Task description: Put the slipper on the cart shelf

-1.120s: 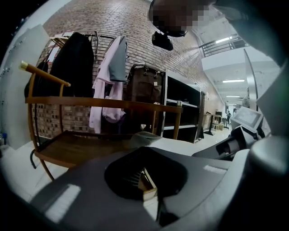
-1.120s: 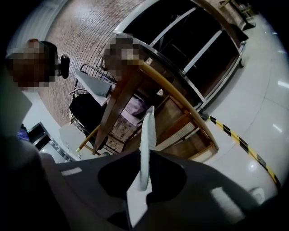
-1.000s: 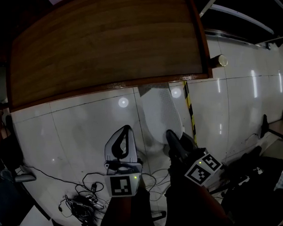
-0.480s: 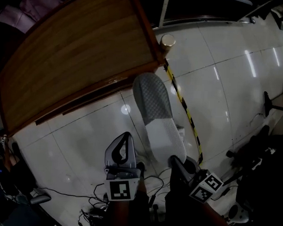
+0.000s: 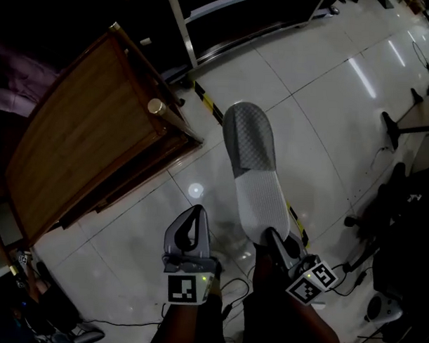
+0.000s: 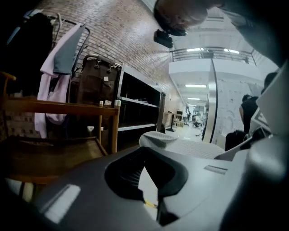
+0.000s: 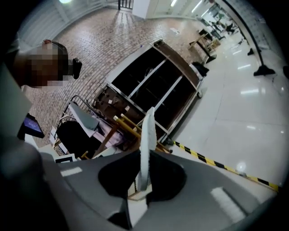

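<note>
A grey-and-white slipper [image 5: 254, 169] hangs sole-up over the tiled floor, toe pointing away from me. My right gripper [image 5: 273, 237] is shut on its heel end. In the right gripper view the slipper [image 7: 147, 140] stands edge-on between the jaws of that gripper [image 7: 143, 182]. The wooden cart [image 5: 82, 138] is to the left of the slipper; its lower shelf [image 6: 49, 153] shows in the left gripper view. My left gripper [image 5: 196, 213] is beside the slipper's heel, shut with nothing in it.
Yellow-black tape [image 5: 208, 105] runs across the white floor. A black shelving rack [image 7: 158, 85] stands behind the cart. Clothes [image 6: 58, 67] and a brown bag [image 6: 97, 85] hang near the brick wall. Stand feet [image 5: 406, 125] and a chair base [image 5: 381, 229] are at the right.
The head view has swung right, so the cart top slid from the upper centre to the left. The slipper has come out from under the cart's edge into the open, still gripped.
</note>
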The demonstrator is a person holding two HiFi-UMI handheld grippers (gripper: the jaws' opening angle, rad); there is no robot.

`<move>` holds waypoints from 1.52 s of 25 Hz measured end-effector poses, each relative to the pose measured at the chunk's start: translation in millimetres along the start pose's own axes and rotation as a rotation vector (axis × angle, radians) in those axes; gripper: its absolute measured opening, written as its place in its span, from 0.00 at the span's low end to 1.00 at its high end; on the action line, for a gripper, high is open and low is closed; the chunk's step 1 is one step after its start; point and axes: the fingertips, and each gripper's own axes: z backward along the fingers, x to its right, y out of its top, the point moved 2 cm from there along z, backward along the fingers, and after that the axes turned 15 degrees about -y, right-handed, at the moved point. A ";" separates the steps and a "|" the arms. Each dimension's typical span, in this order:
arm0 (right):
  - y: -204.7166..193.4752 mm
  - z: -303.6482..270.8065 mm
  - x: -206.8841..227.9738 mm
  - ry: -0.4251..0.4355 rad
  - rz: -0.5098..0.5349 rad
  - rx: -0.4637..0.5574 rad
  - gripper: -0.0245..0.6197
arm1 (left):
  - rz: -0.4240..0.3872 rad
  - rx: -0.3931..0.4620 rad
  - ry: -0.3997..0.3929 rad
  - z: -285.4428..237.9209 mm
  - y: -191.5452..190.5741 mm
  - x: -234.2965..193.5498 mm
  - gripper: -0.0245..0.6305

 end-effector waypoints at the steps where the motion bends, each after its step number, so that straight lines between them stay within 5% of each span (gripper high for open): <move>1: 16.0 0.4 -3.3 -0.001 -0.004 0.034 0.11 | 0.017 0.025 -0.009 -4.5 14.2 1.3 0.06; 13: 241.4 56.9 -106.0 0.011 0.110 0.457 0.11 | -0.097 0.148 -0.095 -43.0 231.8 47.5 0.06; 20: 325.7 79.3 -157.8 0.041 0.139 0.564 0.11 | -0.152 0.256 -0.061 -53.1 340.9 60.7 0.06; 28: 381.1 90.3 -198.1 0.095 0.244 0.624 0.11 | -0.185 0.305 -0.024 -56.7 399.2 70.6 0.06; 38: 405.3 83.3 -212.7 0.159 0.348 0.624 0.11 | -0.200 0.348 0.044 -65.3 418.8 68.0 0.06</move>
